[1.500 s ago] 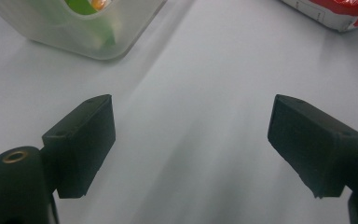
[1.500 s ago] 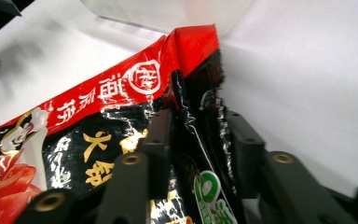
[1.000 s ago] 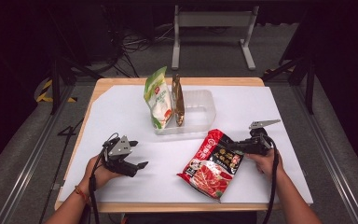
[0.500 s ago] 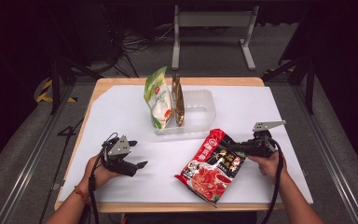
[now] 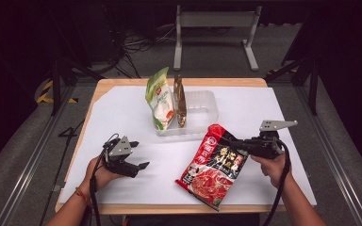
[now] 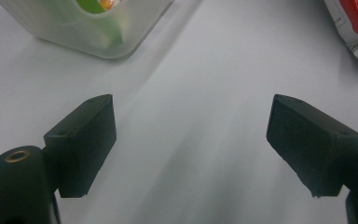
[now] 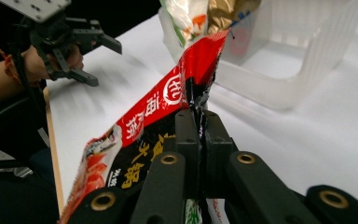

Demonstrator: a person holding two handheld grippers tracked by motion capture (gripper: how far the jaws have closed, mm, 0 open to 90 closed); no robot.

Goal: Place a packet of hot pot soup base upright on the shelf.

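The right gripper (image 5: pixel 238 142), at the lower right of the high view, has its black jaws clamped flat on the edge of a glossy red and black plastic food pouch (image 5: pixel 213 165) printed with white characters. In the right gripper view the two jaws rise from the bottom centre, pressed together on the pouch's seam (image 7: pixel 196 100), and the pouch hangs tilted down toward the lower left of that frame. In the high view the pouch sits lower centre, its top corner at the jaws and its lower end over the white sheet (image 5: pixel 122 113) that covers the wooden table (image 5: pixel 245 82).

The left gripper (image 5: pixel 139 165), lower left of the high view, rests in the person's left hand (image 5: pixel 100 172) on the sheet, well apart from the pouch. Its jaws stand wide with nothing between them; the left gripper view shows bare white sheet between the two black pads (image 6: pixel 86 140).

Farther up, at the centre of the high view, a clear plastic rectangular bin (image 5: pixel 202 108) holds a green and white snack bag (image 5: pixel 159 99) and a slim gold foil pouch (image 5: pixel 180 101), both upright at the bin's left end.
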